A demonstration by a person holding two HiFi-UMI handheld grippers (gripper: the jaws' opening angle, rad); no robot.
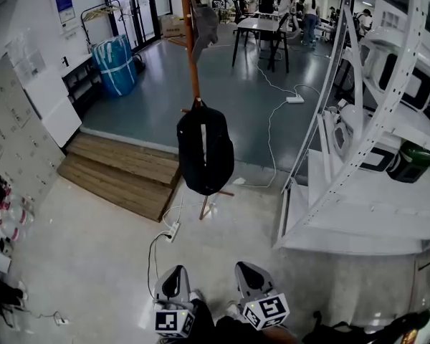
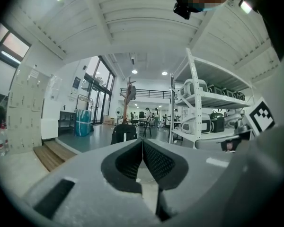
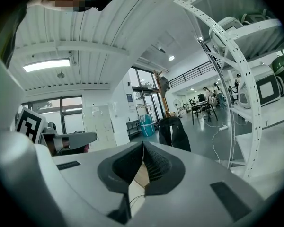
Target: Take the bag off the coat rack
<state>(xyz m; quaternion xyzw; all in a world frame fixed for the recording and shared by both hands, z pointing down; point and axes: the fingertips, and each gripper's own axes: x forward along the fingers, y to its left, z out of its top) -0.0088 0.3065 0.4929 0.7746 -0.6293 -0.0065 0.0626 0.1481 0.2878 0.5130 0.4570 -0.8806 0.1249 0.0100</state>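
Note:
A black bag with a pale stripe hangs low on a wooden coat rack in the middle of the head view. A grey garment hangs from the rack's top. Both grippers are far below it, near the bottom edge. My left gripper is shut and empty, and so is my right gripper. The bag shows small beyond my left gripper. The bag stands right of my right gripper.
A white metal shelf unit with appliances fills the right side. Wooden steps rise to a grey floor on the left. A white power strip and cables lie near the rack's foot. A blue wrapped bundle, a black table and people stand behind.

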